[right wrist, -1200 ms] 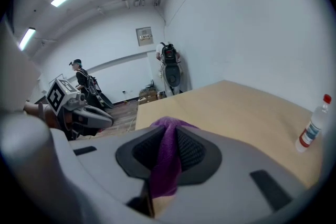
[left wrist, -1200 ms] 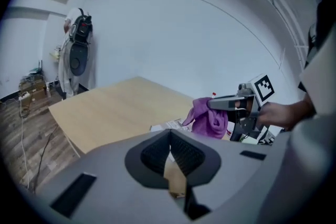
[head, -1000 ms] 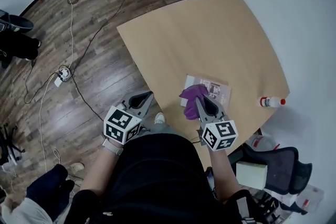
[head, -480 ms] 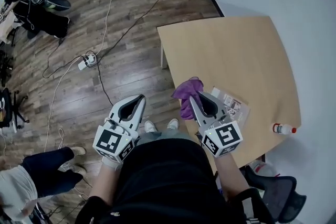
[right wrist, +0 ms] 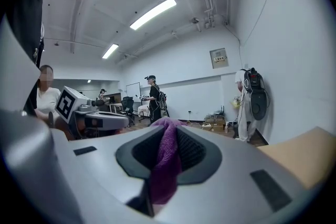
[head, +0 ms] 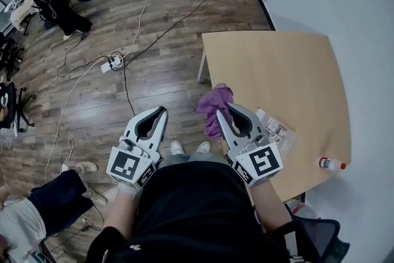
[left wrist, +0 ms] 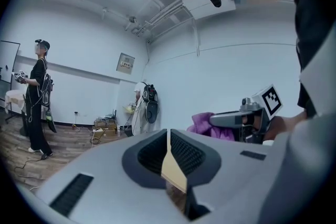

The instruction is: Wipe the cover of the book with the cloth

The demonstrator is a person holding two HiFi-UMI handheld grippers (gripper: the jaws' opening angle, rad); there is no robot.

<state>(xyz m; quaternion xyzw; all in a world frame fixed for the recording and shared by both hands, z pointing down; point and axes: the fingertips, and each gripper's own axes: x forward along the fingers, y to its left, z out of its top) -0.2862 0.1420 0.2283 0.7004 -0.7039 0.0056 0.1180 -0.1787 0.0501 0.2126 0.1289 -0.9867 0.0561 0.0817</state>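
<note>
Purple cloth (head: pixel 211 109) hangs pinched in our right claw (head: pixel 227 107) at frame centre, our left claw (head: pixel 163 110) is closed on nothing, and the book (head: pixel 276 129) lies on the worktop (head: pixel 289 64) just to the right.

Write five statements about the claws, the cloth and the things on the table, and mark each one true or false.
1. The right claw is shut on the purple cloth. True.
2. The book lies flat on the table. True.
3. The left claw stands wide open. False: its jaws are together, with nothing between them.
4. The cloth rests on the book's cover. False: it hangs from the right claw, apart from the book.
5. A bottle lies on its side on the table. True.
</note>
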